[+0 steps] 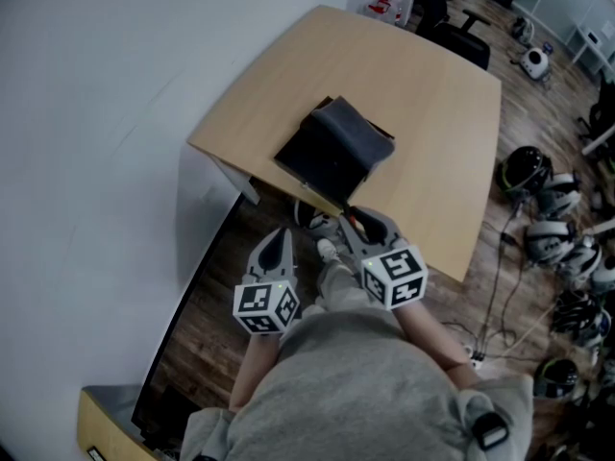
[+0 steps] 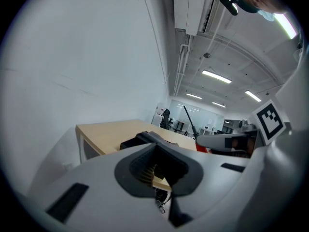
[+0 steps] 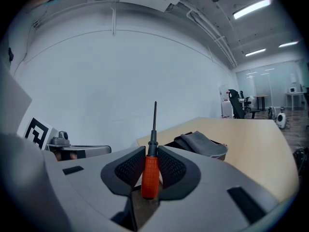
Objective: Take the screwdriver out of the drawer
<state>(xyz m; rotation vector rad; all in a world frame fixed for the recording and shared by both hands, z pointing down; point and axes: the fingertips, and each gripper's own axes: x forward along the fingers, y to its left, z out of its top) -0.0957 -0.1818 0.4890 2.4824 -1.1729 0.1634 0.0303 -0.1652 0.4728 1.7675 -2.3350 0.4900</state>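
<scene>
A screwdriver [image 3: 149, 178] with an orange handle and a thin black shaft stands upright between the ribbed pads of my right gripper [image 3: 150, 154], which is shut on the handle. In the head view that gripper [image 1: 357, 221] hovers just off the near edge of the wooden table [image 1: 423, 113], in front of the black drawer box [image 1: 322, 161]. A grey cloth [image 1: 357, 134] lies over the box. My left gripper [image 1: 281, 240] hangs level to the left of the right one. Its jaws stand slightly apart with nothing between them [image 2: 160, 177].
A white wall runs along the left. Several helmets [image 1: 553, 224] and cables lie on the wood floor at the right. A black office chair [image 1: 463, 38] stands behind the table. A dark panel [image 1: 178, 373] leans at lower left, by my shoes [image 1: 325, 248].
</scene>
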